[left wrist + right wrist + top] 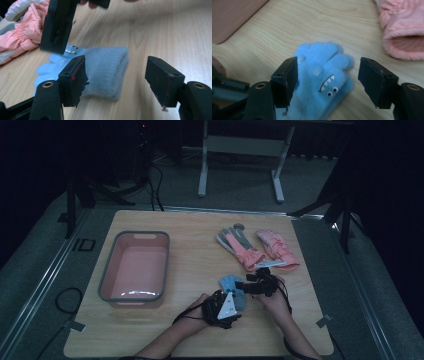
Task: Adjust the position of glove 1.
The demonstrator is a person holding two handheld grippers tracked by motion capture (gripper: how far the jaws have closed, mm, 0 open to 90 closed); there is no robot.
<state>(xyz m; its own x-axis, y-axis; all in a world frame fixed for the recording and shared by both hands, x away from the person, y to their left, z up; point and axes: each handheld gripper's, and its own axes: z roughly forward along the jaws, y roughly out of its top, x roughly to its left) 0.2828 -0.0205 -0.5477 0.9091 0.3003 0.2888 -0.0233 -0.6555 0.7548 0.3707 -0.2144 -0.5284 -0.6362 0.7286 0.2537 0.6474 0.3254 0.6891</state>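
Blue fleece monster-face gloves: stacked near the table's front edge, right of centre. Pink plastic basin, left side: holds nothing. Left gripper: jaws apart around the cuff, not pressing. Right gripper: jaws apart astride the fingers. Pink-and-grey padded gloves, right rear: untouched. Judged: nothing binned yet.

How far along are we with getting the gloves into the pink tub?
Nothing is done: the pink tub holds no gloves. In hand: both grippers, left and right, straddle the blue glove with jaws open, ungripped. Left: the blue glove and the pink gloves on the table.
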